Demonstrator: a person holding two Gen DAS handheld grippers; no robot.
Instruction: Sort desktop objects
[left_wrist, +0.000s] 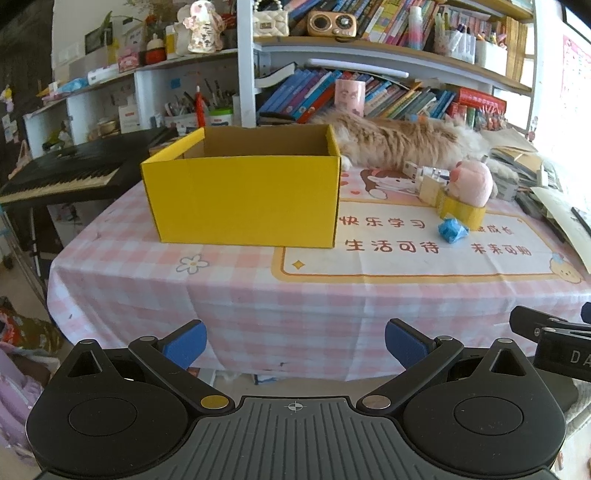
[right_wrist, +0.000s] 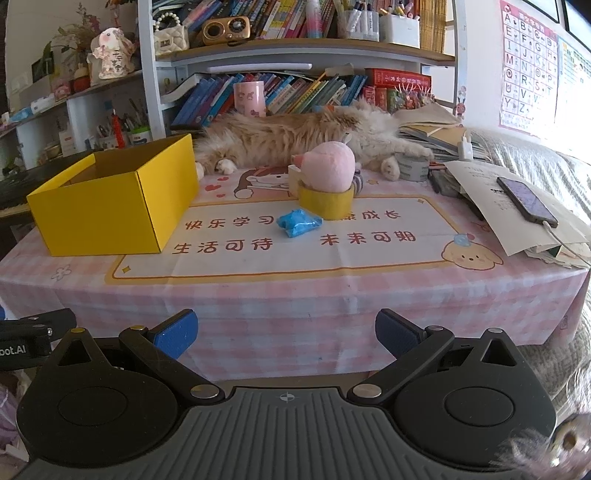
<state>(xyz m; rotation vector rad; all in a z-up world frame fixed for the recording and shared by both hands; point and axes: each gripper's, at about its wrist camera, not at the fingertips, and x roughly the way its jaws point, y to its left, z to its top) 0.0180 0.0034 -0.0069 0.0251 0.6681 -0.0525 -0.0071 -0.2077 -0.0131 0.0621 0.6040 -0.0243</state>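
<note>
Right wrist view: both claws, right gripper (right_wrist: 286, 334) and left gripper (left_wrist: 295, 343), hang released before the table edge. Midway on the pink checked tablecloth (right_wrist: 280, 291) lies a crumpled blue plastic wad (right_wrist: 298, 222), likely light and squashy; pinch its middle. Left stands the open yellow cardboard box (right_wrist: 110, 206). Behind, a pink plush toy (right_wrist: 328, 168) crowds the far side.

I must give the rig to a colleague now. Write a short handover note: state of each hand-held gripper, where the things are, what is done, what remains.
Left hand-held gripper: open, empty, in front of the table edge.
Right hand-held gripper: open, empty, same position.
Yellow box: on the table's left side; nothing shows inside, though its floor is hidden.
Blue crumpled item: on the mat, right of the box.
Pink plush: resting on the yellow tape roll.
A cat lies behind them.
Done: nothing visibly sorted. Left: probably move the loose items into the box.
</note>
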